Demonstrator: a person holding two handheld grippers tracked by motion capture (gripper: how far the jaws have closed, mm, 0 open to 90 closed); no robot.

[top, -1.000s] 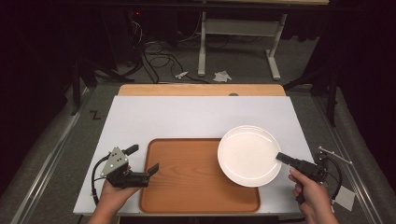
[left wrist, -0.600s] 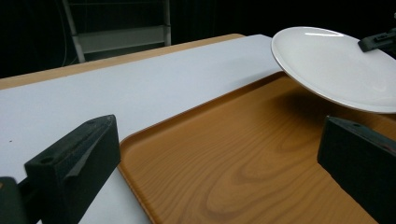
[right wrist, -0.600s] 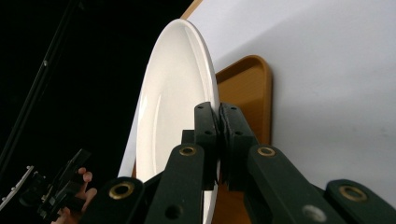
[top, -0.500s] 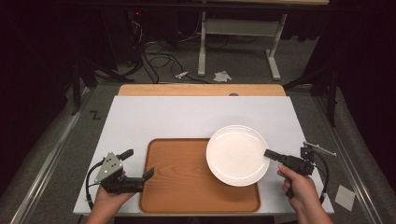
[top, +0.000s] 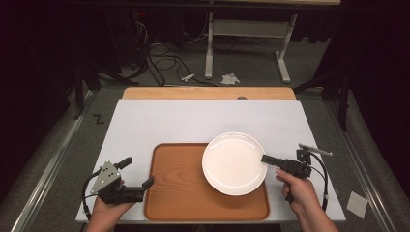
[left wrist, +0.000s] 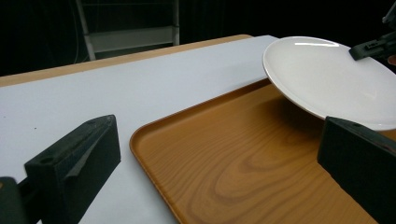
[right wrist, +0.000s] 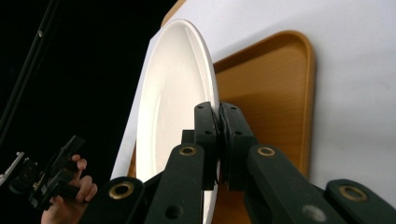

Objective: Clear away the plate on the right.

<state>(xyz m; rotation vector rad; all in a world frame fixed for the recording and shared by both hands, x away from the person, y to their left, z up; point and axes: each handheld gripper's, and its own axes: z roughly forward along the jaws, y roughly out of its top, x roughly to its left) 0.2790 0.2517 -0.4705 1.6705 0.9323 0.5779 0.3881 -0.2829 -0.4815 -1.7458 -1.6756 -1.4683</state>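
Your right tongs (top: 265, 158) are clenched on the rim of the white plate (top: 233, 163), held level above the right half of the wooden tray (top: 179, 193); your left tongs (top: 138, 173) are released, jaws apart, resting low on the desk (top: 203, 121) at the tray's left edge.

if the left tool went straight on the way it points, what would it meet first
Probably the wooden tray: the open left tool straddles its near left corner. The white plate, held above, lies farther on.
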